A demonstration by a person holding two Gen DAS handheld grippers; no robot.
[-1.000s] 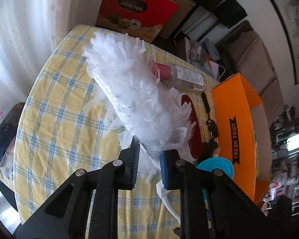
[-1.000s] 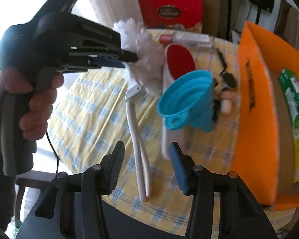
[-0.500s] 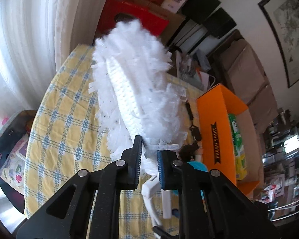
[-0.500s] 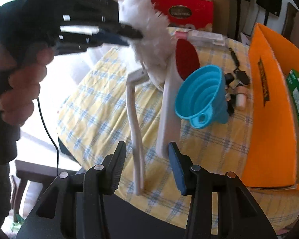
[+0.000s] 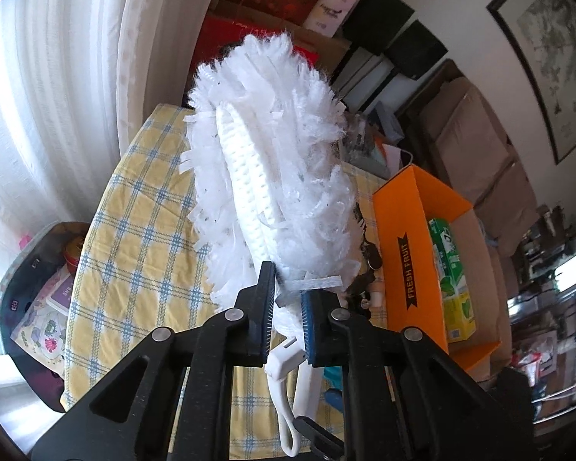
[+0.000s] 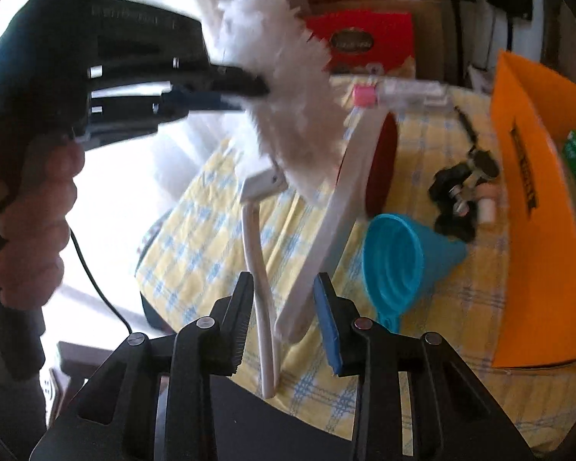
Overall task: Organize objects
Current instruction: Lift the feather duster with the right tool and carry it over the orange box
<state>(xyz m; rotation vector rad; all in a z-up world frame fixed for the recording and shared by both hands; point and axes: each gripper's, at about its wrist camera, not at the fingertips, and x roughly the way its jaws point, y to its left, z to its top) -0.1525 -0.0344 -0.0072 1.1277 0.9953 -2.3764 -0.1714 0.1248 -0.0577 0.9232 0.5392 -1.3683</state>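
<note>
White duster (image 5: 272, 176) clamped in left gripper (image 5: 288, 307)

Left claw (image 5: 288, 309) clamped, right claw (image 6: 284, 307) seemingly closing

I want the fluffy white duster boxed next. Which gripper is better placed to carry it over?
Left gripper: it already clamps the fluffy white duster. The right gripper only straddles two white handles.

Window: I see white sheer curtains (image 5: 57, 88) on the left, bright daylight behind.
Table: round, yellow-and-blue checked tablecloth (image 5: 134, 230).
Wall: pale, with a dark-framed picture (image 5: 549, 57) upper right.
Seating: brown sofa cushions (image 5: 476, 146) beneath it.
Clutter: red gift boxes (image 6: 361, 38) and dark boxes (image 5: 395, 34) stacked behind the table.
</note>
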